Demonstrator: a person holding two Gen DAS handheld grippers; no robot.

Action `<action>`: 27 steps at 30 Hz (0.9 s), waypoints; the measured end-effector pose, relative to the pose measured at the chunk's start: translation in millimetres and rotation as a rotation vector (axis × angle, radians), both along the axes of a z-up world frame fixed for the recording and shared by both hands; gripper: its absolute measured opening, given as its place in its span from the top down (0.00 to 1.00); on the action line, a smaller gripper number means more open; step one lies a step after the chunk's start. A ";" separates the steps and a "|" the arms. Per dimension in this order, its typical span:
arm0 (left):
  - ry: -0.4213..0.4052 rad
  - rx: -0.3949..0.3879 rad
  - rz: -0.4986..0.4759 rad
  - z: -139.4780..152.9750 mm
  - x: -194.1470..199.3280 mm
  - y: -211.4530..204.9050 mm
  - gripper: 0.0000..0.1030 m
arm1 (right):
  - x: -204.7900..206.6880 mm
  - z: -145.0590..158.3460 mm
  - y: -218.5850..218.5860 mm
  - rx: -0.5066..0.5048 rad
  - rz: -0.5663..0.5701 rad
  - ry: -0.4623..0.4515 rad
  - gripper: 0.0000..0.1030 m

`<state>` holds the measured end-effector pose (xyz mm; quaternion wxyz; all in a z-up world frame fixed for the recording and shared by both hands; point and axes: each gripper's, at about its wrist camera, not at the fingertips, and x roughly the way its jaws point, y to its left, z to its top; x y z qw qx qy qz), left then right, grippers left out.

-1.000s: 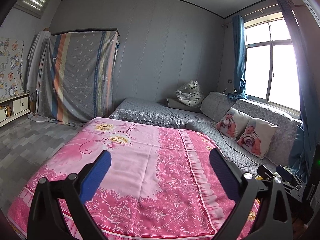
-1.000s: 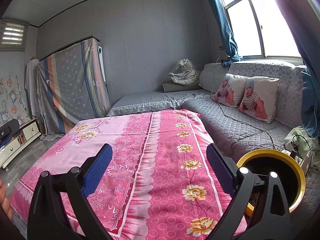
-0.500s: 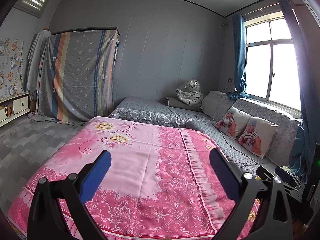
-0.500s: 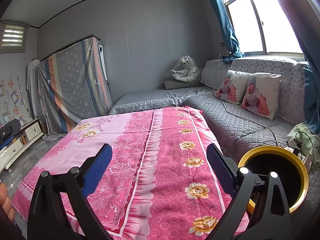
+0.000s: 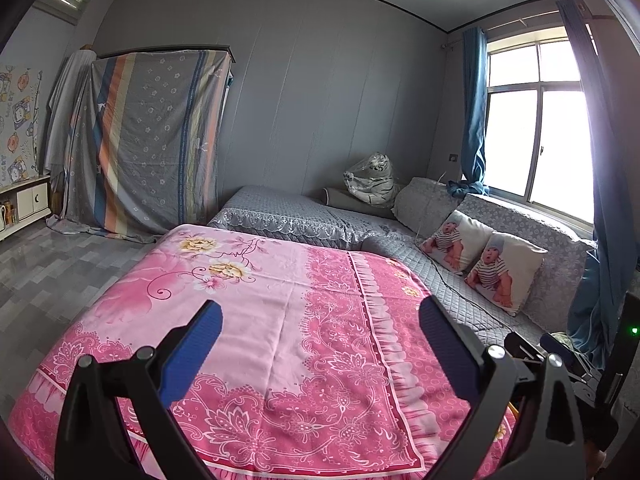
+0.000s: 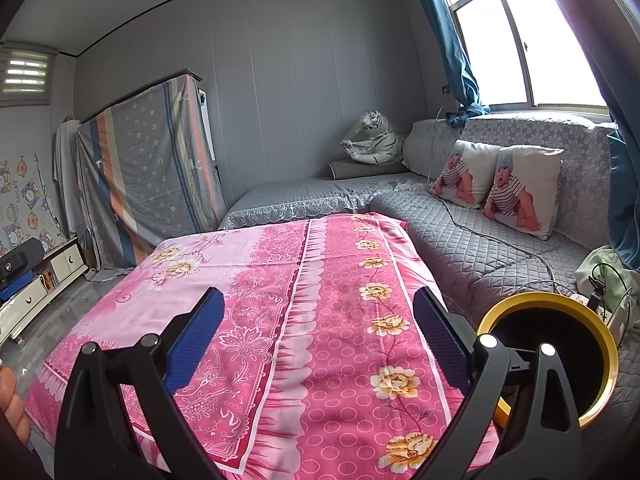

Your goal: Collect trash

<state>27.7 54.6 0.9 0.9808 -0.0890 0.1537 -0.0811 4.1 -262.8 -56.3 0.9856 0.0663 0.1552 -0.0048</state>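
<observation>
both grippers, left gripper [image 5: 320,320] and right gripper [image 6: 318,308], gape empty above pink bedspread [image 5: 280,312] beside grey sofa [image 6: 480,232].

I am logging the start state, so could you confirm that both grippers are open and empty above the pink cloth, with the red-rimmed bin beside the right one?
Nearly: the bin's rim is yellow, not red. The right wrist view shows the yellow-rimmed bin beside the right gripper. The rest holds: it and the left gripper are open and empty above the pink cloth.
</observation>
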 end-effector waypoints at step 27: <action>0.011 0.024 -0.010 -3.4 1.6 -8.6 0.08 | 0.4 -2.1 -1.1 0.005 -0.006 0.002 0.12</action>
